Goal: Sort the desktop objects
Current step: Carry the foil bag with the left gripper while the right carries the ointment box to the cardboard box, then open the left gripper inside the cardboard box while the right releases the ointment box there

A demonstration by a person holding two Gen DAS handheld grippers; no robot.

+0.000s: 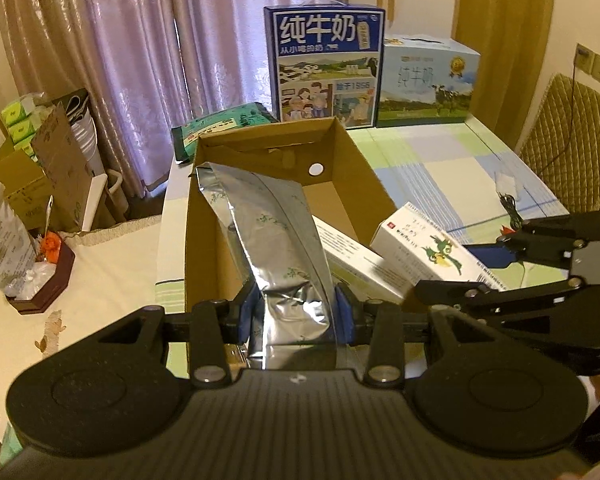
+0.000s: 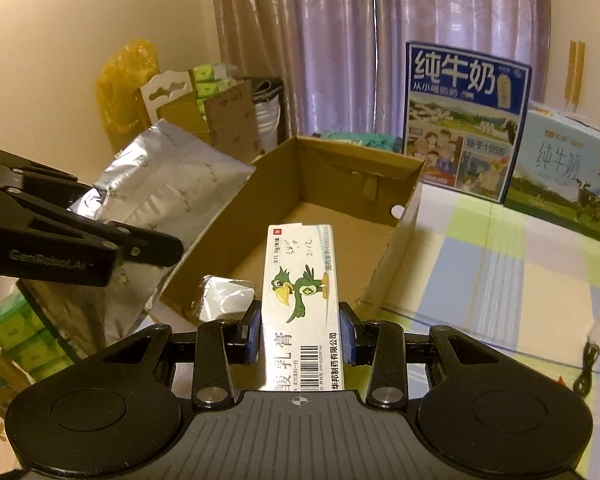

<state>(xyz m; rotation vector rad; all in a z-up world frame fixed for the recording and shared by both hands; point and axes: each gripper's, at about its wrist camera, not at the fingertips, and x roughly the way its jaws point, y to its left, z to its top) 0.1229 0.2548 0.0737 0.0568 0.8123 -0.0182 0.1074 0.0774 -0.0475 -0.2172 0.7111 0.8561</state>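
— Our left gripper (image 1: 296,312) pinches the silver foil pouch (image 1: 272,240) over the cardboard box (image 1: 220,216); only this view shows another white carton (image 1: 352,256) inside.

— Our right gripper (image 2: 300,330) clamps the ointment carton (image 2: 300,296) at the box's near edge, reading "乳膏"; the milk case (image 2: 464,120) reads "纯牛奶".

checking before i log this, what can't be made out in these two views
- Near floor of the cardboard box: left wrist view, hidden by the foil bag in the left claw.
- Small foil item: right wrist view, partly hidden by the ointment box in the right claw.
- Green packet: both views, mostly behind the box wall.
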